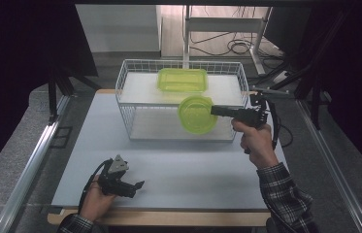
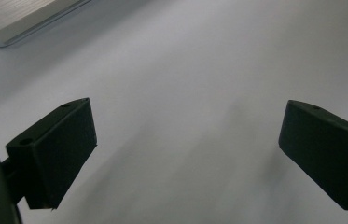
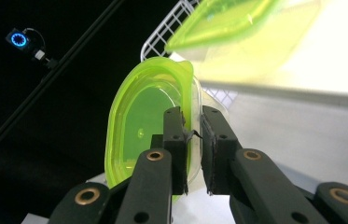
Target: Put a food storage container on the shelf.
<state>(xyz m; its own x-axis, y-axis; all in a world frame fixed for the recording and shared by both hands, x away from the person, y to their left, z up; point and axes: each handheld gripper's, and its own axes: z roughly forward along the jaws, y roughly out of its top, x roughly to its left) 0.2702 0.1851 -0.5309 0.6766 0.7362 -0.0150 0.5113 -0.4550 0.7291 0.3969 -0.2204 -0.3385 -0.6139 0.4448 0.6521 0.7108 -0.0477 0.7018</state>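
We pinch the round green container (image 1: 196, 113) by its rim with the right gripper (image 3: 191, 135), jaws clamped; light, thin, flexy plastic, slippery; left gripper (image 2: 185, 154) spread wide, idle

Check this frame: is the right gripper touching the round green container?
Touching. In the right gripper view, the right gripper has its jaws clamped on the rim of the round green container, with the rim pinched between the pads.

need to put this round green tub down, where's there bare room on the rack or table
The lower shelf of the wire rack is bare left of the round container held by the right gripper. The table between rack and left gripper is open. The upper shelf is crowded mid-right by the rectangular container.
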